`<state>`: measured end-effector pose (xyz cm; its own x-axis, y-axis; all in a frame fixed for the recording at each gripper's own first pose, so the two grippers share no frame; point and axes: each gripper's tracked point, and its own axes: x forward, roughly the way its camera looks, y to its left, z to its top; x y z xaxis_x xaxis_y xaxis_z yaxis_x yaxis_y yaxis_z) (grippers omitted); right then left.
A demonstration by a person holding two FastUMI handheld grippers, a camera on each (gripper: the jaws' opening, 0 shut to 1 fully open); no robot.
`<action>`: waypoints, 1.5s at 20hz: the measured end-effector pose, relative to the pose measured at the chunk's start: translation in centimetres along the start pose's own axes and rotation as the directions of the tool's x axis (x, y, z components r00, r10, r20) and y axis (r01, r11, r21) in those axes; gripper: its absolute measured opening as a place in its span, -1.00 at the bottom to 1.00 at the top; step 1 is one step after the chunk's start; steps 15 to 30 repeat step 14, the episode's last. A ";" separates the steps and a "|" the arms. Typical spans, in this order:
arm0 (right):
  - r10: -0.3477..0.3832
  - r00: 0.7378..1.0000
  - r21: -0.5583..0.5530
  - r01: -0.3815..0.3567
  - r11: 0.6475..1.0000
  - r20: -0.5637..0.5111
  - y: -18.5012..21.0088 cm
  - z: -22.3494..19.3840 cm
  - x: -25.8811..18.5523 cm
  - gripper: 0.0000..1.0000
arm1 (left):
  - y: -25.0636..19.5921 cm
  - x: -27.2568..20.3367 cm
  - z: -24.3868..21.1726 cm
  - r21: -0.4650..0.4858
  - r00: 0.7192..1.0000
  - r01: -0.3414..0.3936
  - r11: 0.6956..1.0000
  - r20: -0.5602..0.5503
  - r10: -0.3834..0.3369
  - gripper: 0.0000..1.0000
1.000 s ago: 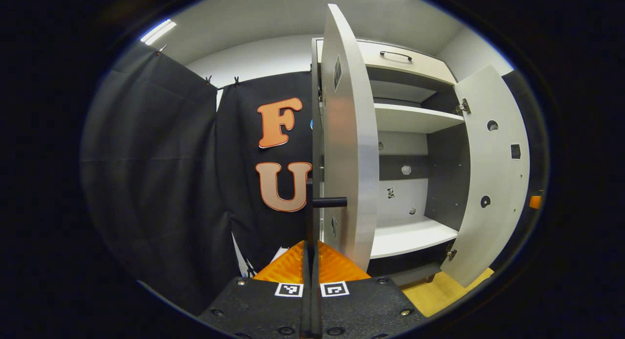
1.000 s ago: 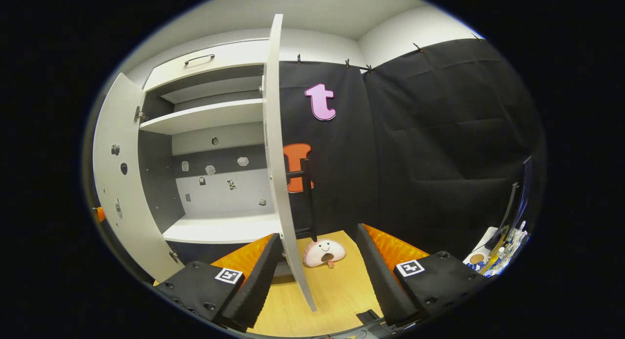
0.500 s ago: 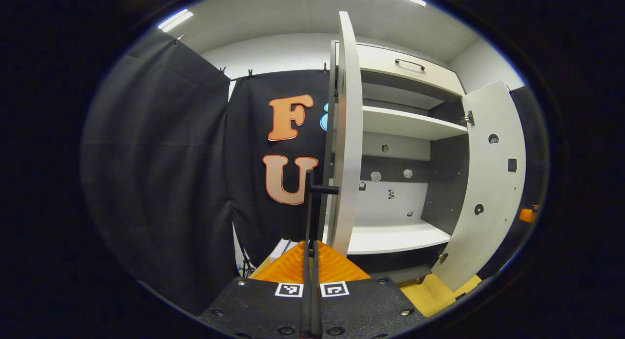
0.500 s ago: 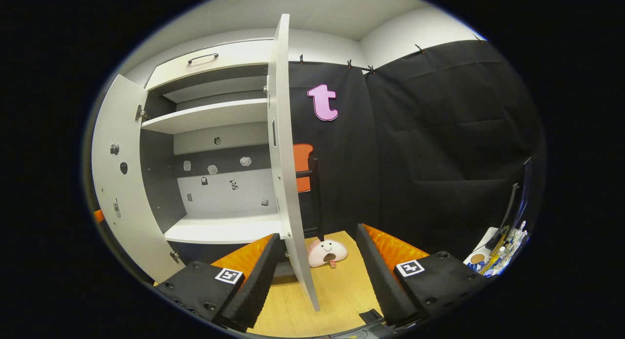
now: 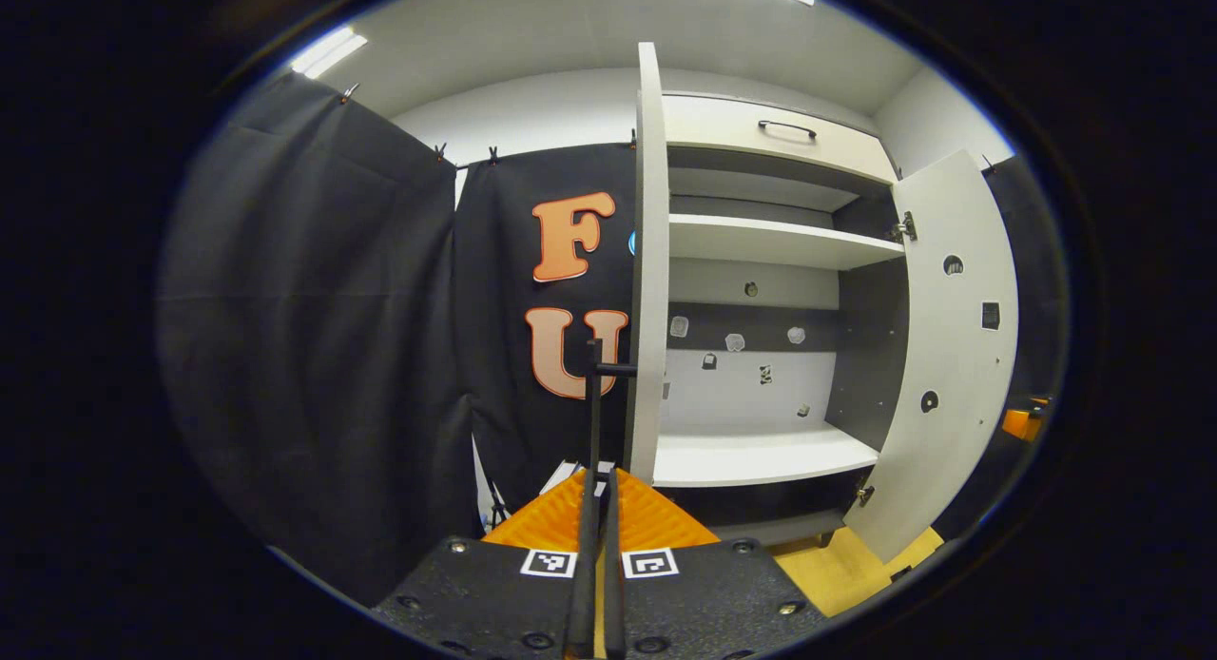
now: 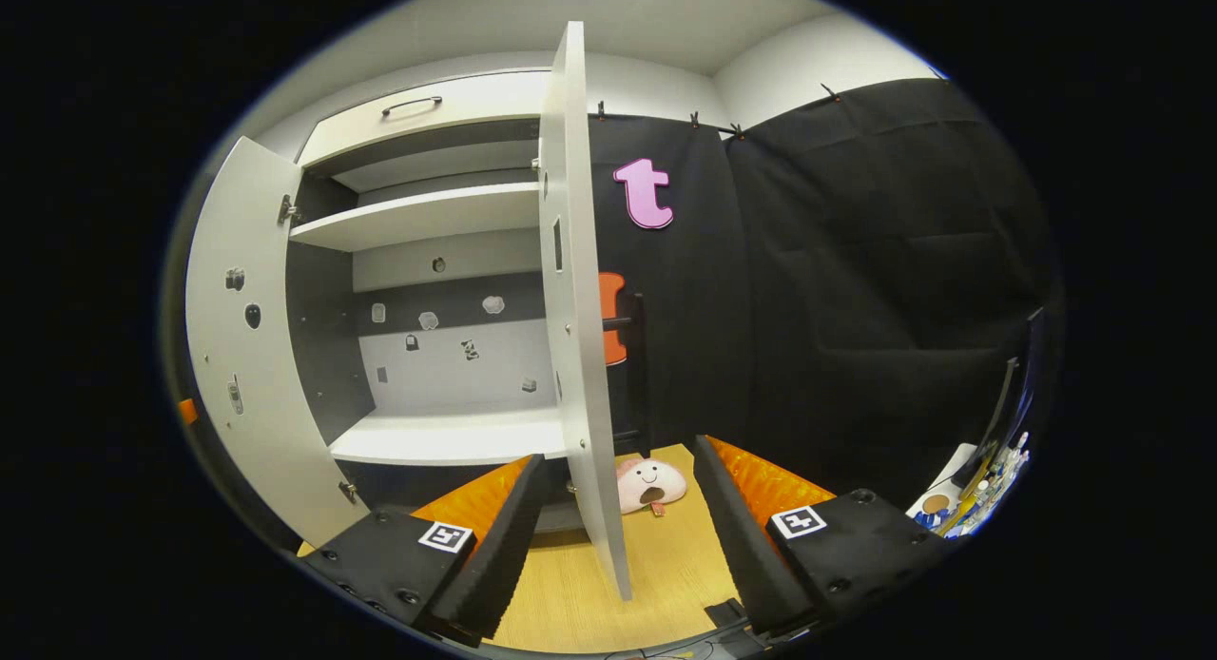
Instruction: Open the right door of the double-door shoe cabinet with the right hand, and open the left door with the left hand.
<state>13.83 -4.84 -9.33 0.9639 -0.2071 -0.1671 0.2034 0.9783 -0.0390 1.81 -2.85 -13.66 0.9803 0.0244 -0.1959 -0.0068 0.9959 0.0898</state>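
Note:
The white shoe cabinet (image 5: 761, 242) stands with both doors swung out. In the left gripper view the left door (image 5: 648, 261) is seen edge-on, and its black bar handle (image 5: 594, 394) runs down between my left gripper's (image 5: 597, 508) fingers, which are closed on it. The right door (image 5: 956, 356) hangs wide open at the far right. In the right gripper view that right door (image 6: 575, 289) also stands edge-on, with its black handle (image 6: 635, 375) behind it. My right gripper (image 6: 613, 503) is open, and the door's lower edge passes between its fingers without touching them.
Inside the cabinet are two white shelves (image 5: 761, 456) and small stickers on the back panel. A drawer with a dark handle (image 5: 787, 127) tops it. A pink plush toy (image 6: 649, 482) lies on the wooden floor (image 6: 570, 584). A cluttered desk corner (image 6: 965, 503) is at the right.
The left door has swung further outward with my left gripper on its handle, from angled to edge-on. The right door has shifted slightly right in the right gripper view; the gripper stays open.

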 end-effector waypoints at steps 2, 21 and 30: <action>0.011 1.000 0.001 -0.011 1.000 -0.006 0.3 -0.3 -0.1 0.97 | -1.0 -0.1 0.2 -0.021 1.000 0.026 0.999 0.011 -0.026 -0.67; 0.027 1.000 -0.024 -0.026 0.999 0.015 -0.3 -0.4 -0.8 0.97 | -3.8 0.1 0.8 -0.004 0.999 0.021 1.000 0.029 -0.020 0.50; 0.027 1.000 -0.024 -0.026 0.999 0.015 -0.3 -0.4 -0.8 0.97 | -3.8 0.1 0.8 -0.004 0.999 0.021 1.000 0.029 -0.020 0.50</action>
